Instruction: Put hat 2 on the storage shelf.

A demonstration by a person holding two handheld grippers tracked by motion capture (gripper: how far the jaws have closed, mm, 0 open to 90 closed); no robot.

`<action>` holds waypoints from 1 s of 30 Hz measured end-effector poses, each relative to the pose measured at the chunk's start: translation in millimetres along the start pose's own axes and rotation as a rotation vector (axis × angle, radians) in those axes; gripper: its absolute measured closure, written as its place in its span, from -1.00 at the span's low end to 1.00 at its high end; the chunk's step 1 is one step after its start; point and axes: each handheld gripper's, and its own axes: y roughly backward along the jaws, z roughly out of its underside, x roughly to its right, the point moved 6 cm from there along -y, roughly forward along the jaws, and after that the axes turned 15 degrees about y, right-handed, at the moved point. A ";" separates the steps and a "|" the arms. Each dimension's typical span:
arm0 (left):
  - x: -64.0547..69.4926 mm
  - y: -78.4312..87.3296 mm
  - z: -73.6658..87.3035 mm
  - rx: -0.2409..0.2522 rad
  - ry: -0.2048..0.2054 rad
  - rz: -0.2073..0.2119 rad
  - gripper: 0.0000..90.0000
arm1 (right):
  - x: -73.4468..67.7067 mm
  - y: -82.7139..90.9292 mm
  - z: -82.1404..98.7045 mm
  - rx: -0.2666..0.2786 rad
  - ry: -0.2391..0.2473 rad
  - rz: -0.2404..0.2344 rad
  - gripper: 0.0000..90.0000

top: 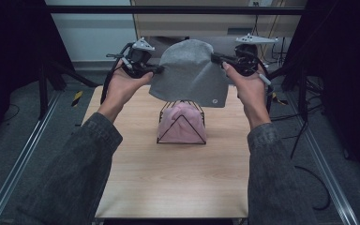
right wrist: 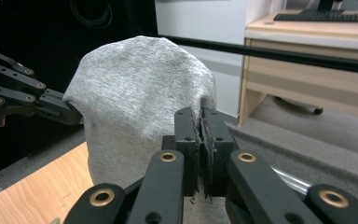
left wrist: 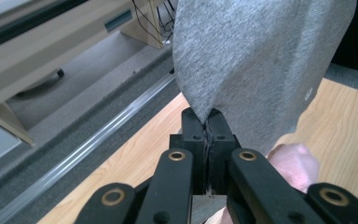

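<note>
Left hand-held gripper (top: 158, 69): clamped tight on the left edge of the grey beanie (top: 190, 72), jaws pinched together with the knit fabric caught between the pads; the left gripper view shows the cloth rising straight out of the closed jaws (left wrist: 208, 122).
Right hand-held gripper (top: 214, 57): also closed hard on the beanie, biting its right edge; the right gripper view has the fabric squeezed into the slit between the two pads (right wrist: 200, 122).
Grey beanie: held up in the air between the two grippers, stretched across, rounded crown upward, open hem hanging down; a small round tag sits near its lower right corner. It hovers over the far half of the bench (top: 136, 187), above the wire stand.
Wire stand (top: 181, 123): black, triangular frame, standing near the middle of the bench toward the far edge, right under the beanie's hem; whether the hem touches its top can't be told.
Pink hat (top: 182, 125): pulled over the stand, inside the wire outline.
Hands: left hand (top: 124, 86) and right hand (top: 248, 86) raised over the far corners of the bench, grey sleeves coming in from the near edge.
</note>
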 end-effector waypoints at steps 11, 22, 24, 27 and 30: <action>-12.3 -17.6 20.6 -0.021 0.017 -0.007 0.97 | -5.9 -21.9 25.5 -0.035 -0.016 -0.030 0.93; -10.0 -21.6 40.4 -0.045 0.017 0.002 0.97 | -13.5 -25.3 45.0 -0.070 -0.019 -0.045 0.93; -10.5 -23.1 45.3 -0.052 0.023 0.005 0.97 | -15.1 -25.9 48.5 -0.082 -0.016 -0.050 0.93; -11.4 -25.3 53.8 -0.073 0.025 0.014 0.97 | -18.9 -28.5 55.2 -0.112 -0.002 -0.060 0.93; -11.7 -26.0 62.0 -0.072 0.030 0.022 0.97 | -22.7 -30.9 59.6 -0.120 -0.005 -0.074 0.93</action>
